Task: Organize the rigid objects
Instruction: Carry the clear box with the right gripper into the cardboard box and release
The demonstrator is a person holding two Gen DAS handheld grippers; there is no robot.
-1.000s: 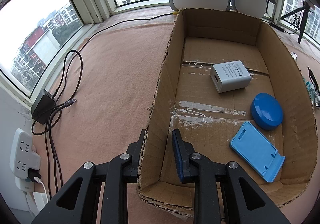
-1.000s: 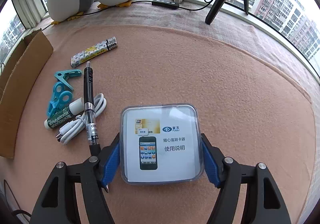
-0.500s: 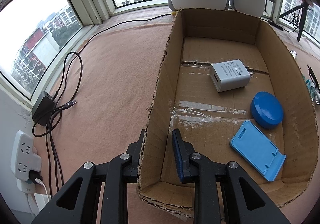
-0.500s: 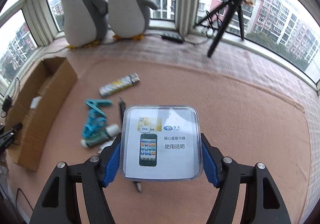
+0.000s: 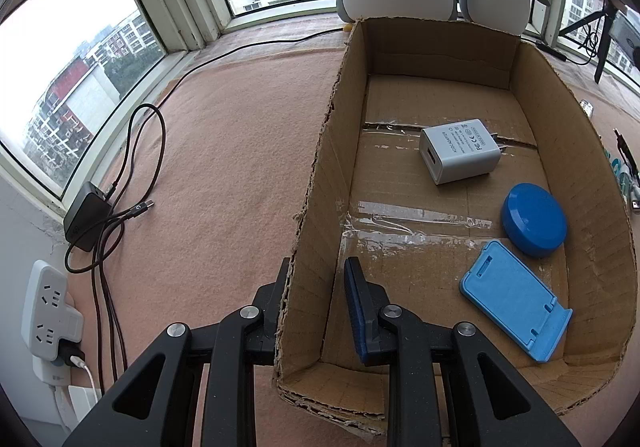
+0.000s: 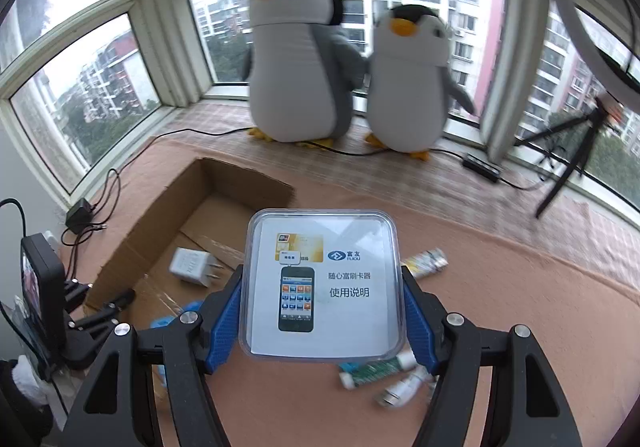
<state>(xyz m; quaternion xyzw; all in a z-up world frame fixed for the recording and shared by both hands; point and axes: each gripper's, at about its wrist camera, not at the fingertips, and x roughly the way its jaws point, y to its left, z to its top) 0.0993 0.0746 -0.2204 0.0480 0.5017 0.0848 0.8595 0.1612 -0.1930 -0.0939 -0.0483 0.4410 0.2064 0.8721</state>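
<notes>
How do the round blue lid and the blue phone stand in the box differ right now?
Shape: the round blue lid is a disc, while the blue phone stand is a flat rectangle with a lip at one end. Shade: the lid is darker blue, the stand lighter. Place: the lid lies farther into the cardboard box, the stand nearer its front wall. Both lie flat on the box floor, untouched by either gripper.

clear case (image 6: 322, 283): "富友 FUIOU", "随心富刷卡器 使用说明" | white charger (image 5: 460, 155): "AC/DC ADAPTER", FCC, CE
</notes>
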